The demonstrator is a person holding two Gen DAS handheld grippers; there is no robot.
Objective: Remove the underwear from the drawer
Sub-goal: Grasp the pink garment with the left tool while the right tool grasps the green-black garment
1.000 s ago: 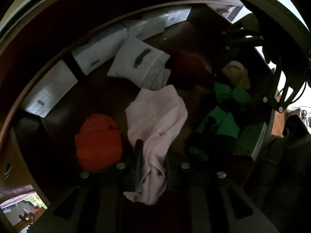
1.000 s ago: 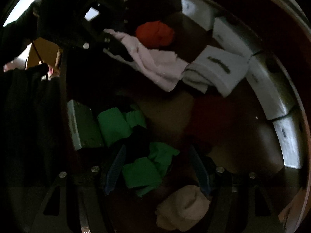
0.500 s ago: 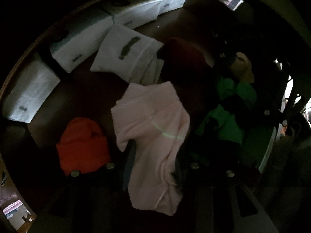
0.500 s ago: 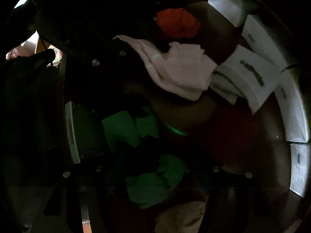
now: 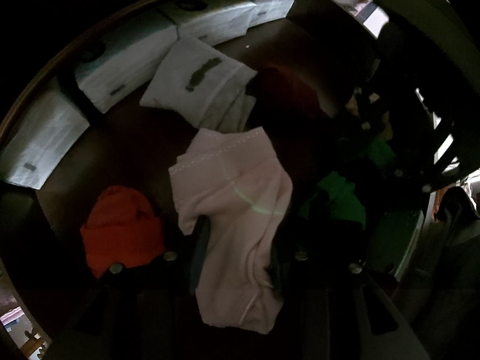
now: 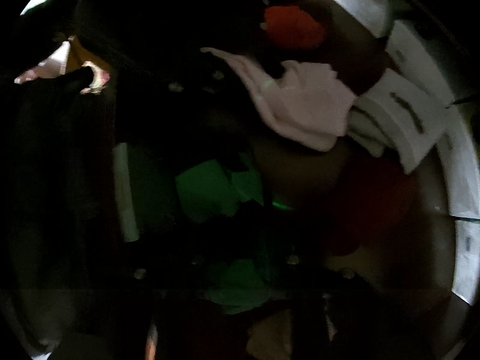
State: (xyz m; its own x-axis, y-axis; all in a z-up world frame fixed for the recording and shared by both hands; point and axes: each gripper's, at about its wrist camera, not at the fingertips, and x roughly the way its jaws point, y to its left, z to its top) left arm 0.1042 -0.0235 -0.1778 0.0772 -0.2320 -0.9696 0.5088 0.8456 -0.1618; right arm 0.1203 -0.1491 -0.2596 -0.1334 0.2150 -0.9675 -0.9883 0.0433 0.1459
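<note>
Pink underwear (image 5: 237, 186) lies bunched in the dark wooden drawer (image 5: 126, 150). My left gripper (image 5: 237, 258) is shut on its near end, the cloth squeezed between the two fingers. In the right wrist view the same pink underwear (image 6: 303, 105) stretches toward the upper left. Green underwear (image 6: 210, 186) lies below it, and my right gripper (image 6: 244, 252) is shut on this green cloth. Its fingers are hard to make out in the dark.
An orange garment (image 5: 120, 231) lies left of the pink one. A folded white garment (image 5: 201, 84) and a dark red one (image 5: 285, 93) lie beyond it. White boxes (image 5: 120, 69) line the drawer's far wall. A beige piece (image 6: 270, 336) sits near the right gripper.
The right jaws have closed from wide open onto the green cloth. Both views have come closer to the clothes and turned darker. More pink cloth now sits between the left fingers.
</note>
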